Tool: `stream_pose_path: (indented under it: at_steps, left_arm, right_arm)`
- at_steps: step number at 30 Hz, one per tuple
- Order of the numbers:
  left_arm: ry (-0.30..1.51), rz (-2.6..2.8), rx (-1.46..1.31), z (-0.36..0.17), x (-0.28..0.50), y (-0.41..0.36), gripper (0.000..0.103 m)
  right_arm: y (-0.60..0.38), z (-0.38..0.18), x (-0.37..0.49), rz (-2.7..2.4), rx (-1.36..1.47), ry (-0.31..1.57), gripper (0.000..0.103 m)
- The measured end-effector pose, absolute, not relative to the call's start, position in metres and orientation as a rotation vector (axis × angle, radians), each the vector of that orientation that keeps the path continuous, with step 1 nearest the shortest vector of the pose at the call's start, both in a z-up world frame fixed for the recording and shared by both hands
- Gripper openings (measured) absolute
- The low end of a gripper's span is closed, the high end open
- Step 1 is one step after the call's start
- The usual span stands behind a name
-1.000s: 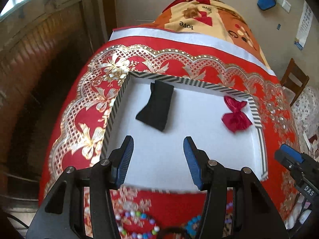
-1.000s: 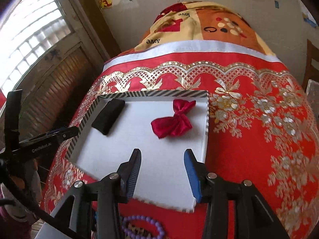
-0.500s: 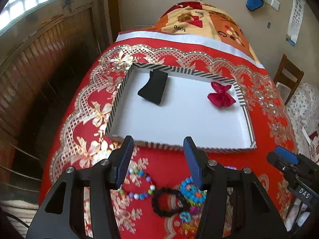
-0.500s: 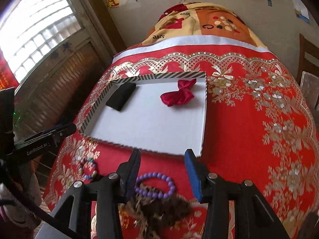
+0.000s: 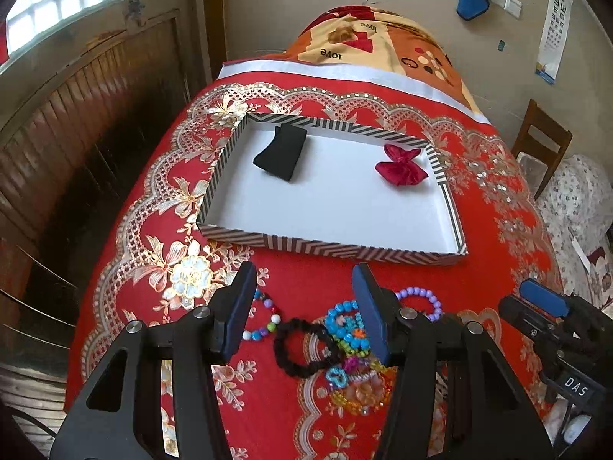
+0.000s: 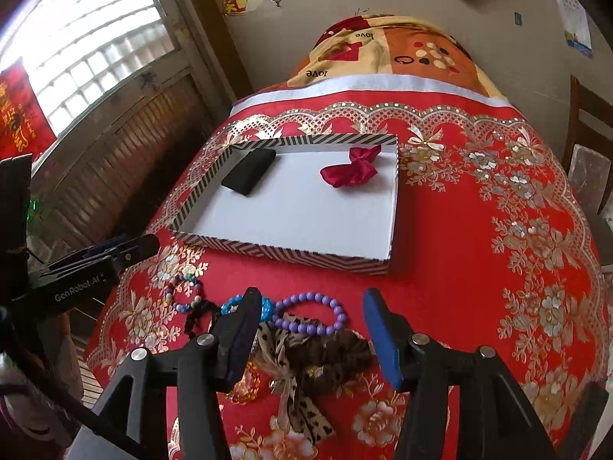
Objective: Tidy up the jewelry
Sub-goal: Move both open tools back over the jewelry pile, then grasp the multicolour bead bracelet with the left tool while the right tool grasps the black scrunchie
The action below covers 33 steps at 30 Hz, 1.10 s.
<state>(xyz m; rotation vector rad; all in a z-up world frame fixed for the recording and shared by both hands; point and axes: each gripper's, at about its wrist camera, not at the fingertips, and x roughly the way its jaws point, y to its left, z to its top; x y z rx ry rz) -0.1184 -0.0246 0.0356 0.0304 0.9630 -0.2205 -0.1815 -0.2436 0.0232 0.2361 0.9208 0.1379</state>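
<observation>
A shallow striped tray [image 5: 268, 240] [image 6: 291, 253] with a white floor lies on the red floral cloth. Inside it rest a black pouch [image 5: 281, 152] [image 6: 249, 175] and a red satin bow [image 5: 400, 170] [image 6: 350, 170]. Nearer me lies a heap of jewelry: a black bead bracelet [image 5: 302, 347], blue beads [image 5: 346, 327], a purple bead bracelet [image 6: 312, 314] [image 5: 419, 299], a multicoloured one [image 5: 262, 322] and a leopard-print bow [image 6: 306, 364]. My left gripper [image 5: 304, 280] hangs open above the heap. My right gripper [image 6: 312, 303] hovers over the purple bracelet, its jaws opening, nothing between them.
The cloth-covered table drops off to a wooden slatted wall [image 5: 76, 134] and window on the left. A folded patterned blanket [image 5: 375, 46] lies at the far end. A wooden chair [image 5: 544, 145] stands at the right.
Both grippers drew back from over the tray toward the near side, so the jewelry heap came into view under them. The right jaws spread wider.
</observation>
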Motion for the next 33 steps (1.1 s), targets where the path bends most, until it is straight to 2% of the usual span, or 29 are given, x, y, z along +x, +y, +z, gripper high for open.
stream_pose_path:
  at_steps: [14, 23, 25, 26, 33]
  left_arm:
    - [1.068, -0.226, -0.109, 0.024, -0.114, 0.018, 0.052]
    - [1.161, -0.13, -0.12, -0.019, -0.104, 0.048, 0.052]
    - [1.179, -0.098, -0.109, -0.03, -0.099, 0.053, 0.052]
    - [1.189, -0.085, -0.104, -0.036, -0.096, 0.055, 0.052]
    - [1.218, -0.043, -0.032, -0.062, -0.084, 0.057, 0.052]
  right_arm:
    - [-0.251, 0.012, -0.195, 0.143, 0.238, 0.956, 0.054]
    - [-0.245, -0.005, -0.193, 0.219, 0.245, 0.998, 0.054]
    - [-0.235, -0.004, -0.191, 0.274, 0.245, 0.996, 0.051]
    - [-0.227, -0.003, -0.188, 0.315, 0.238, 0.991, 0.045]
    - [-0.163, -0.018, -0.163, 0.515, 0.128, 1.024, 0.044]
